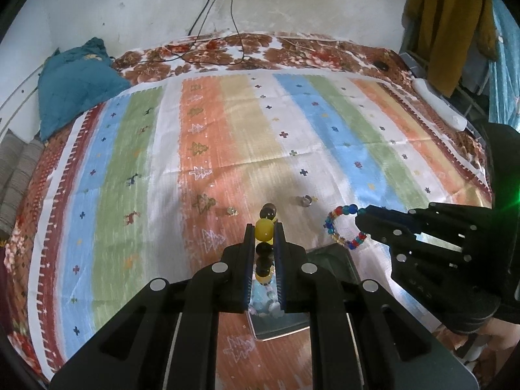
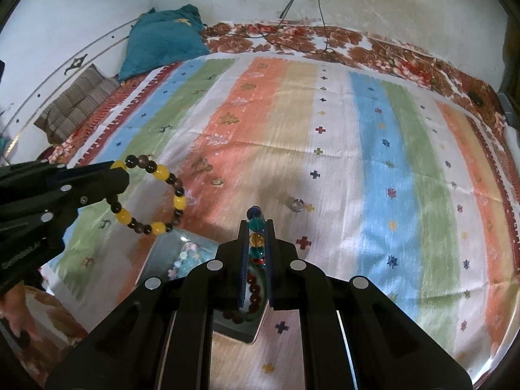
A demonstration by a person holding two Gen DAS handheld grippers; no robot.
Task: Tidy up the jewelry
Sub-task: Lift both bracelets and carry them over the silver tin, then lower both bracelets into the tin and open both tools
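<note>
My left gripper [image 1: 264, 227] is shut on a yellow-and-dark bead bracelet [image 1: 264, 230], held above the bed; the right wrist view shows it as a full ring [image 2: 152, 195] hanging from the left gripper [image 2: 118, 175]. My right gripper [image 2: 256, 224] is shut on a multicoloured bead bracelet [image 2: 256, 239], which also shows in the left wrist view [image 1: 341, 227] at the tip of the right gripper [image 1: 359, 219]. A clear organiser box [image 1: 279, 321] lies under both grippers, with pale blue beads [image 2: 187, 261] and a dark red bracelet [image 2: 255, 292] inside.
A silver ring [image 2: 296, 204] and a small gold piece [image 2: 216, 182] lie on the striped bedspread [image 2: 325, 130] ahead. A teal pillow [image 2: 162, 42] and striped cushion [image 2: 78, 100] sit far left. Cables [image 1: 211, 48] trail from the wall.
</note>
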